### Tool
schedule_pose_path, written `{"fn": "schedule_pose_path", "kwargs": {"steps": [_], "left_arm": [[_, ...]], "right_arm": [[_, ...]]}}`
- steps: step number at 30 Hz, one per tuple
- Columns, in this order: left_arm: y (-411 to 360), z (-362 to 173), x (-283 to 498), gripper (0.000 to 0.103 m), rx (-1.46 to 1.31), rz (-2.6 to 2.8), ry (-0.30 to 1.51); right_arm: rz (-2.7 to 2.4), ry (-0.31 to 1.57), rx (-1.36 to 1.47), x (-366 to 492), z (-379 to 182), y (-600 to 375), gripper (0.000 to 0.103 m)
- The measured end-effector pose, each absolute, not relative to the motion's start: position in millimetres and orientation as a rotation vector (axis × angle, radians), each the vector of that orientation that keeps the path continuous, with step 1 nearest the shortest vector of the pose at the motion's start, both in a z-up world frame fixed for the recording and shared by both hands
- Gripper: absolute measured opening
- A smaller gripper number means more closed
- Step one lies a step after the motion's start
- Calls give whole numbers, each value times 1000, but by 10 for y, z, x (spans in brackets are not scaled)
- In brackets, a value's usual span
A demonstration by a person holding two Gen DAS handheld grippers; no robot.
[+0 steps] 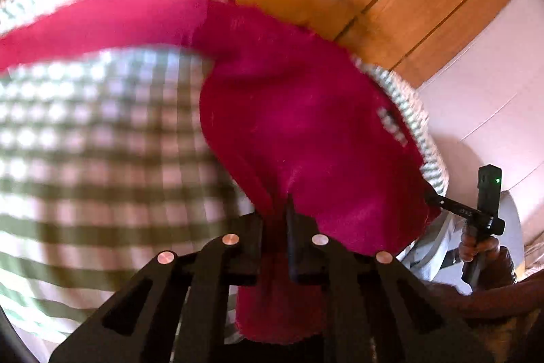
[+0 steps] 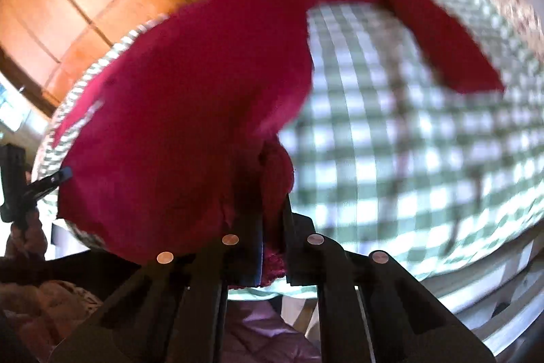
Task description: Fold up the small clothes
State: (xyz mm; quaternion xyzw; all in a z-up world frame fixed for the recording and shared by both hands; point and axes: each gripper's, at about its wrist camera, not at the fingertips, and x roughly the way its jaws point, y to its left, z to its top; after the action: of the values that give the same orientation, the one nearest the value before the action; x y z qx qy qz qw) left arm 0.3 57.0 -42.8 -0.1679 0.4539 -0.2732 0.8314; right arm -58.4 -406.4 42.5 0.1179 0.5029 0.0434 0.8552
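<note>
Right now my left tongs and right tongs are each clamped on an edge of the red garment, which hangs stretched between them above the checked tabletop.

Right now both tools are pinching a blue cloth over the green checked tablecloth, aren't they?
Not blue. The cloth is deep pink, as both wrist views show. The rest holds: the left tool and the right tool are each shut on it over the green checked tablecloth.
</note>
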Motion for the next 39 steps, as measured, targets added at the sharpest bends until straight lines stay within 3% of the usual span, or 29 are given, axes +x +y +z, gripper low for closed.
{"fn": "schedule_pose_path", "kwargs": {"steps": [4,10,12,16,17,18,19,24,28,29,31,32,39], "left_arm": [[610,-18,-170,9,-243,-605,876],[496,-585,-203,10,-146,-568,1070],[515,-751,-189,18,-151,-537,1125],[669,-647,-112,34,-218,-492,1067],[710,-576,-60,40,-237,-479,1035],[721,-546,-9,41,-250,-470,1015],[739,-505,39,41,-262,-461,998],[563,-389,298,49,-264,-441,942],[271,-396,436,52,-222,-454,949],[192,-407,476,53,-210,-455,952],[102,-406,476,53,-193,-470,956],[51,-409,493,55,-178,-475,957],[-41,-519,591,56,-182,-470,998]], "right_arm": [[101,982,146,-779,764,-4077,7],[49,1226,68,-857,19,-3981,7],[37,1249,54,-872,-69,-3959,7],[66,1219,165,-816,51,-4154,9],[53,1195,187,-797,119,-4262,22],[4,1147,211,-757,198,-4388,43],[-54,1102,231,-717,248,-4492,49],[-315,1012,196,-325,234,-4992,49],[-406,1074,37,81,-55,-5149,49],[-430,1098,-10,124,-117,-5134,48],[-478,1114,-116,214,-170,-5134,25],[-496,1113,-137,193,-137,-5152,8],[-556,826,37,113,900,-5645,7]]}}
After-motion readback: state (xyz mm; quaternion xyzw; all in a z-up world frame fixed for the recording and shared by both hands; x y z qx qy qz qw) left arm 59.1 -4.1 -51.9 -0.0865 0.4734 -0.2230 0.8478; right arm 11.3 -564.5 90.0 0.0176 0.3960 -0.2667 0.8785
